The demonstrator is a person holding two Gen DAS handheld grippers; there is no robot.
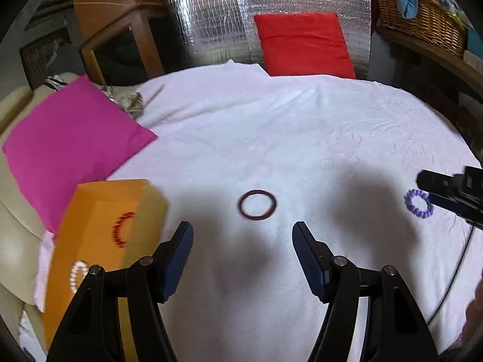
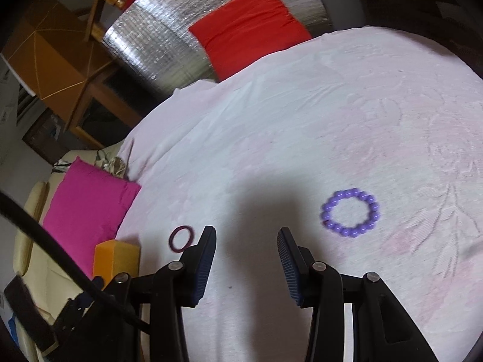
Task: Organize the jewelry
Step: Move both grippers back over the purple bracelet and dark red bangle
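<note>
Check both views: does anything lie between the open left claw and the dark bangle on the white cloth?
Nothing visible does. The left claw is open and the bangle lies just ahead of its fingertips, with only bare cloth between. The orange box sits off to the left, out of the path.

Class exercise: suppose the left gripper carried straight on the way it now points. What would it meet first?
Probably the dark maroon bangle, lying flat on the white cloth just ahead of the open left gripper, nearly centred between its jaws. Depth is unclear, so it may touch cloth first.
</note>
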